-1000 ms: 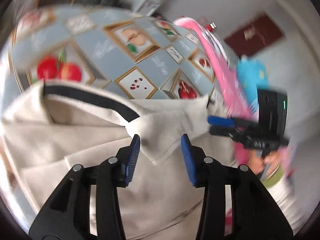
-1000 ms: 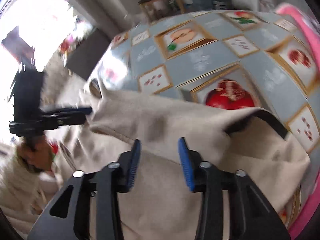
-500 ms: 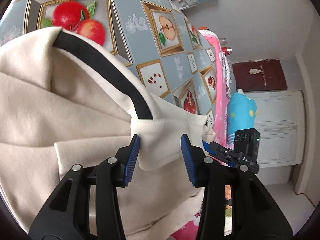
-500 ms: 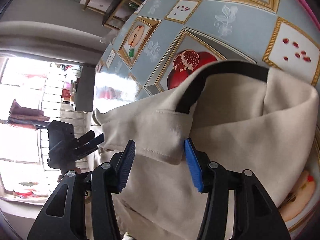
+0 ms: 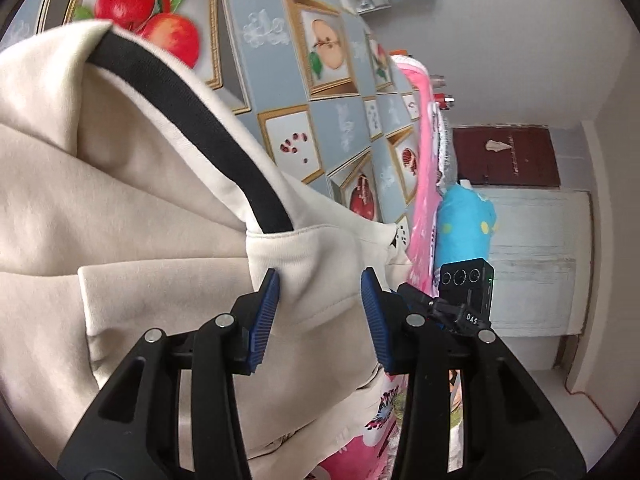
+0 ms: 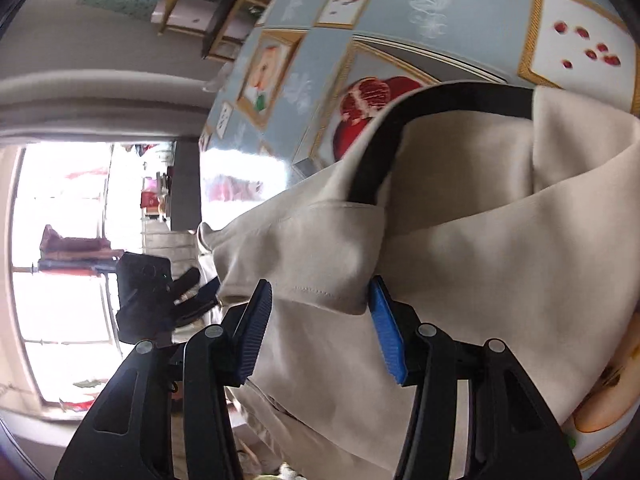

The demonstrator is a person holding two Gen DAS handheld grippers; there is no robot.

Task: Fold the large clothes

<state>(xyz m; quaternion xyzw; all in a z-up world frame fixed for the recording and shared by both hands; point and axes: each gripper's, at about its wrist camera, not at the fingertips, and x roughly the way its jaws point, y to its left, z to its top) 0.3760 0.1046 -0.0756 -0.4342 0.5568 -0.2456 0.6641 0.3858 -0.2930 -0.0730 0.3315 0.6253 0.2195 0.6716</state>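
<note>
A soft cream fleece garment (image 5: 152,208), trimmed with a black band (image 5: 200,132), lay rumpled on the glossy fruit-print tablecloth (image 5: 344,120). The left gripper (image 5: 320,300) and right gripper (image 6: 318,310) (ribbed blue pads) stood unclenched, a hem fold between each pair.

The cream fleece garment with a black band (image 5: 132,208) is cut off at the left edge. The bright window (image 6: 60,280) is washed out; whether the cloth is pressed cannot be told
</note>
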